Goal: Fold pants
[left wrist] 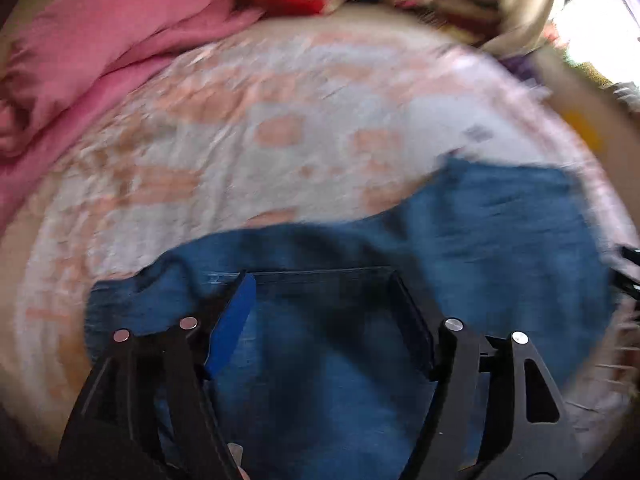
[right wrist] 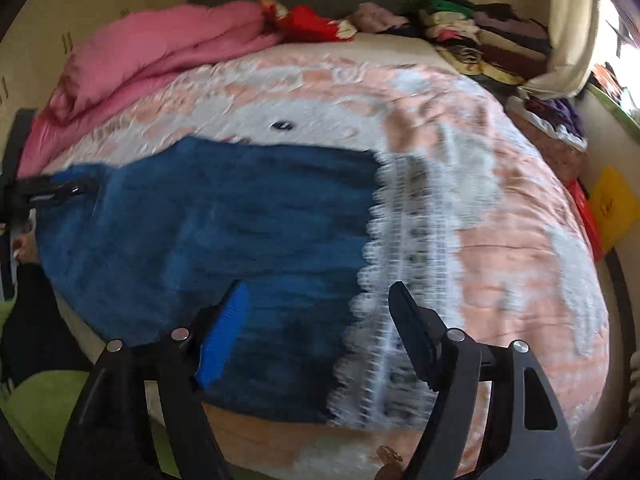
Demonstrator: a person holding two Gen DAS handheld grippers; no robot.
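Blue denim pants are spread flat on the patterned bedspread, near the bed's front edge, beside a lace strip; both views are blurred. Left tongs are held wide over the denim, nothing between the pads; right tongs are likewise wide, empty, above the pants' edge by the lace. For a clean fold, matching corners are best pinched together; layers should be caught fully; cloth smoothed before being carried over.

Motion blur smears the bedspread pattern. The pants run off the lower frame edge behind the left tool.
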